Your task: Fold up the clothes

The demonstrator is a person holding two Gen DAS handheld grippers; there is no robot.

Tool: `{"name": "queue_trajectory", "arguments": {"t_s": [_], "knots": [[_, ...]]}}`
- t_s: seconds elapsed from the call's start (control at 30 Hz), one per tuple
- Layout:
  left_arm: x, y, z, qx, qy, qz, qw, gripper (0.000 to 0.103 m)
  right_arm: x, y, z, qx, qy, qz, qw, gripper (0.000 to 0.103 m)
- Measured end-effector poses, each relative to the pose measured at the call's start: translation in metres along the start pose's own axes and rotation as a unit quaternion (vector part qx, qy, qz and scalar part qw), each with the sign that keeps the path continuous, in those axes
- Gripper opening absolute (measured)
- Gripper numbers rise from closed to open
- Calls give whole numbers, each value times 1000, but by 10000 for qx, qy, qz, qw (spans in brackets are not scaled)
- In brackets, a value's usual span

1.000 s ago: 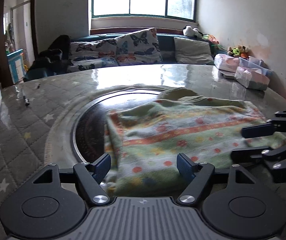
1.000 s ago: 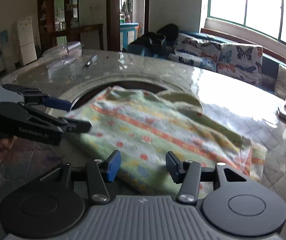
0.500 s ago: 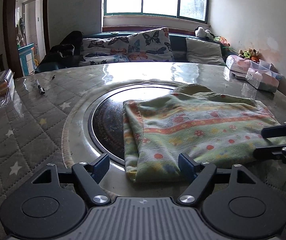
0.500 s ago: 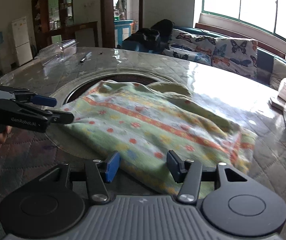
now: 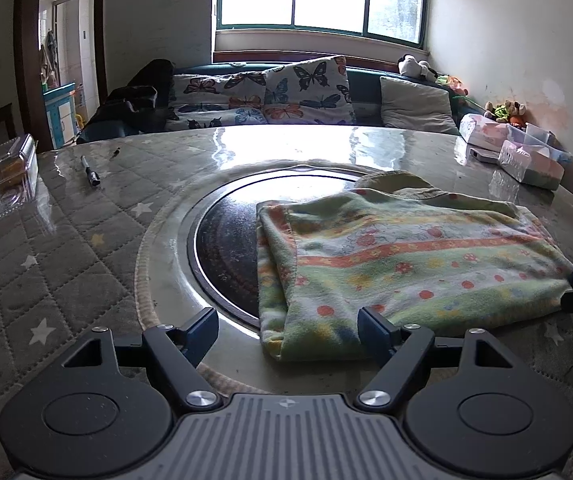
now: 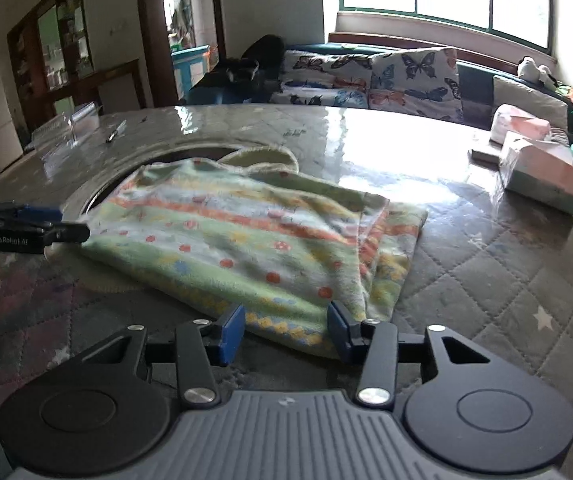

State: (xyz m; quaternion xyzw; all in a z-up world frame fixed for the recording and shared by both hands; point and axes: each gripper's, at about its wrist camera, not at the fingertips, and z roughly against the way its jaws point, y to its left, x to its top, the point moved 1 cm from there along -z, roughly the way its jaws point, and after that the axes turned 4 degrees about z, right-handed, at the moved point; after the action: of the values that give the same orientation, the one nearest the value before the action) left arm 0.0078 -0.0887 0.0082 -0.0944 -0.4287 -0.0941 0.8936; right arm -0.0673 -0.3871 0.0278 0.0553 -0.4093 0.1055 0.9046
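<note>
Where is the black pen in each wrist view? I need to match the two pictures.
Left wrist view: the black pen lies on the quilted table cover at upper left, just right of the clear plastic box.
Right wrist view: the pen is small, far upper left, again right of that box.
Shared landmark: the butterfly cushions on the sofa under the window.

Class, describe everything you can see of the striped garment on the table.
The garment is soft, fleecy-looking cloth in pale green, white and orange stripes with small dots and flowers. It lies folded flat on the quilted table, partly over the dark round inset, layered edges at one end. No gripper holds it.
</note>
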Motion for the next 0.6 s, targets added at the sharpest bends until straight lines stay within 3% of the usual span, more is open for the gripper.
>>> {"name": "queue_trajectory", "arguments": {"t_s": [0.27,0.6], "knots": [[-3,7,2,33,48,117,9999,80,5,-1,1,-77,69,14,9999,45],[-6,16,7,109,35,264,9996,80,32,46,-11,362,-5,941,9949,46]]}}
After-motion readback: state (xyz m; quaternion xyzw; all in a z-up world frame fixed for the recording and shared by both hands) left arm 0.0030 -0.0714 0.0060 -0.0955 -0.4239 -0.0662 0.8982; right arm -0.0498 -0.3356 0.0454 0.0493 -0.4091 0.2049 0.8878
